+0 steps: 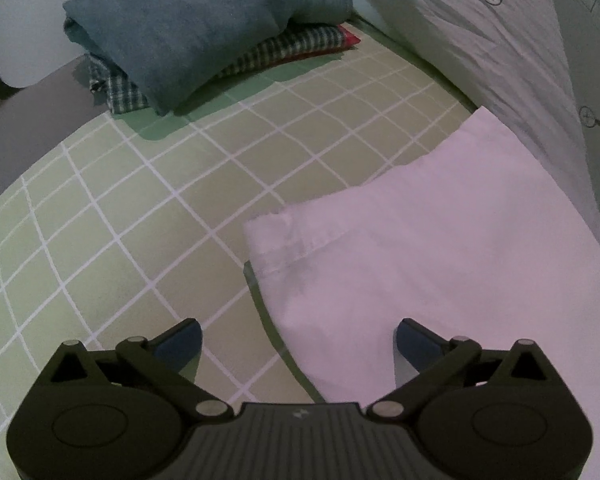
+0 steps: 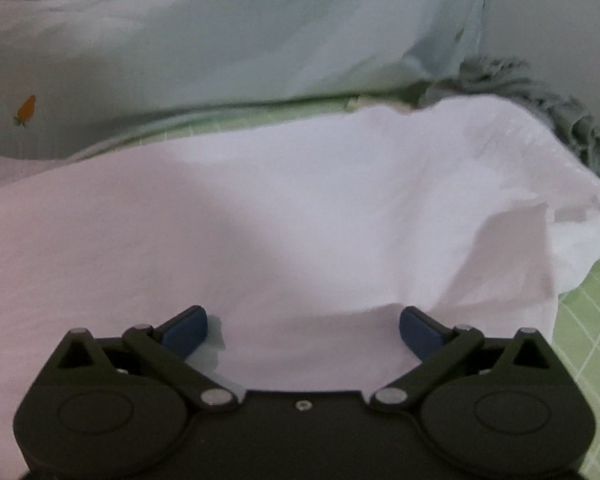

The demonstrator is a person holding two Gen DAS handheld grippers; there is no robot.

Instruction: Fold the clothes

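Observation:
A pale pink-white garment (image 1: 440, 248) lies flat on the green checked bed sheet (image 1: 120, 220), its hemmed corner pointing left. My left gripper (image 1: 298, 342) is open and empty, just above the garment's near left edge. In the right wrist view the same garment (image 2: 260, 220) fills the middle, with a rumpled, raised end at the right (image 2: 560, 208). My right gripper (image 2: 303, 330) is open and empty, low over the cloth.
A stack of folded clothes stands at the back left: a blue-grey top piece (image 1: 204, 20) on a checked one (image 1: 284, 48) and a red one (image 1: 350, 36). A pale duvet (image 1: 480, 40) borders the right; it also shows in the right wrist view (image 2: 220, 40). A grey-green ruffled cloth (image 2: 540, 96) lies behind.

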